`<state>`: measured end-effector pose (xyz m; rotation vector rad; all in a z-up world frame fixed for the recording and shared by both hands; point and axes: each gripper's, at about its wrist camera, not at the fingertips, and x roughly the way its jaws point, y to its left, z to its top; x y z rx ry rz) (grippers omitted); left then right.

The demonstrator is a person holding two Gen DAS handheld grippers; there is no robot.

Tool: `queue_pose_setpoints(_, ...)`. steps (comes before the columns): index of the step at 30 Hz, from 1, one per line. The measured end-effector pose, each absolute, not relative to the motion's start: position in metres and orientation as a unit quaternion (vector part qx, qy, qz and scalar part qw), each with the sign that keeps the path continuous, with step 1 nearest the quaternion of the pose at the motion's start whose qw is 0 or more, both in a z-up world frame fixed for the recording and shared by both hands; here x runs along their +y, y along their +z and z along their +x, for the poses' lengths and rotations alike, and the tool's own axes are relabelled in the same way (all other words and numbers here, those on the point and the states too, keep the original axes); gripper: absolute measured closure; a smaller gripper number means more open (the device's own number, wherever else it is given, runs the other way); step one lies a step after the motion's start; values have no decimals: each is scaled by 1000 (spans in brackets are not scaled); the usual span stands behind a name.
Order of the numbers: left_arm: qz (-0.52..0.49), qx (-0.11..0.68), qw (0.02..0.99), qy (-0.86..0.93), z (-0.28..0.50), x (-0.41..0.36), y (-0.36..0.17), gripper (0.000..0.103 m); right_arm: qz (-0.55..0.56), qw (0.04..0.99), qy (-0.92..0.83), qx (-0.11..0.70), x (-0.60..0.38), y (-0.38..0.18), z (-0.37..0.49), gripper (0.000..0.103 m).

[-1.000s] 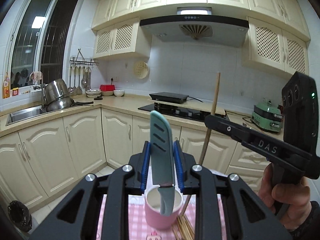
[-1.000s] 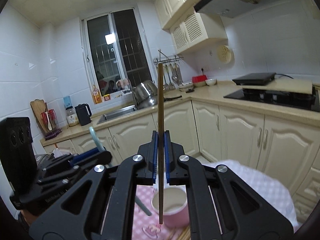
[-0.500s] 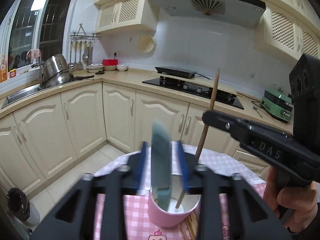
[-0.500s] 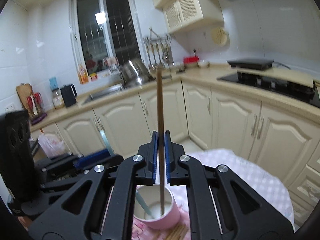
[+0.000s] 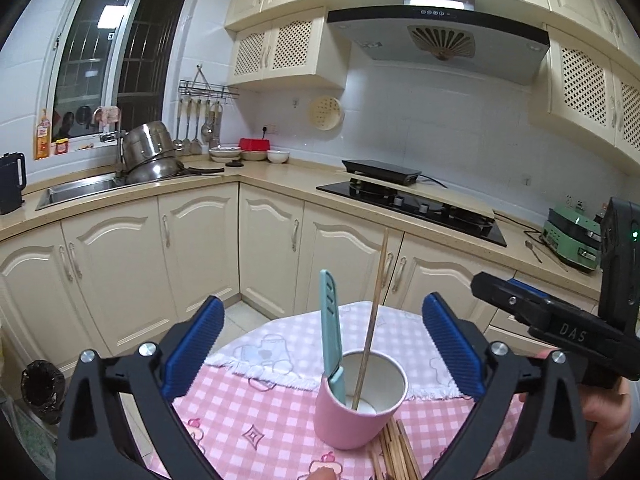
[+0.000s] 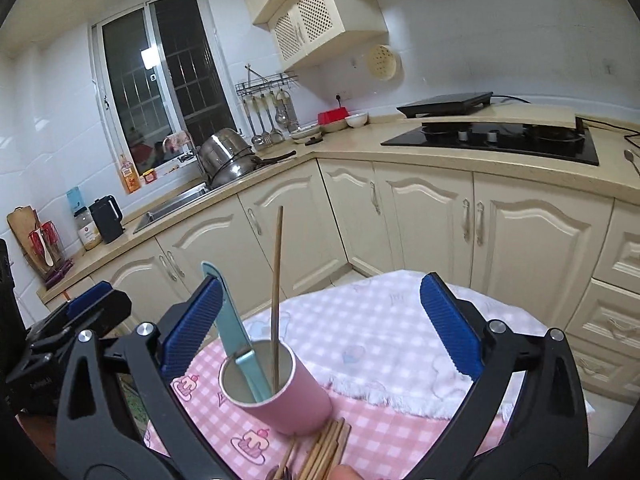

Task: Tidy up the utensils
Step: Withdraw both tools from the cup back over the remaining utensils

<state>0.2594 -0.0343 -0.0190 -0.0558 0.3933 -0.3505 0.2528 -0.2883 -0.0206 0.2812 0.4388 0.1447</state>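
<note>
A: Where do the utensils stand?

B: In the pink cup (image 5: 360, 404) on the surface, which wears a pink checked cloth (image 5: 256, 412). A teal knife (image 5: 331, 336) leans inside it with the handle up, and one wooden chopstick (image 5: 370, 324) stands beside it, tilted against the rim.

A: And the grippers?

B: The left gripper (image 5: 324, 348) has its blue pads spread wide, nothing between them; the cup sits in the gap, untouched. The right gripper (image 6: 320, 328) is the same: jaws apart, empty, cup below and between.

A: Does one camera give more than the other?

B: The right wrist view looks down into the cup (image 6: 276, 388), so the knife (image 6: 236, 340) and chopstick (image 6: 276, 300) show reaching toward the bottom. It also shows a bundle of loose chopsticks (image 6: 324, 452) lying on the cloth, just beside the cup's base. The left wrist view catches only the ends of that bundle (image 5: 396, 452), but it shows the right gripper from the side at the right edge, held in a hand (image 5: 604, 420).
</note>
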Motion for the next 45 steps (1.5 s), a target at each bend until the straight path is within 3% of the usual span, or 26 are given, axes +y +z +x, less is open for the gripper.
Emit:
queue_pose_setpoints(20, -18, 236, 958, -159, 213, -22, -39, 6, 140, 941, 41, 306, -294, -48, 199, 6)
queue_pose_setpoints(45, 24, 366, 911, -190, 195, -47, -138, 6, 104, 900, 23, 423, -281, -129, 170, 6)
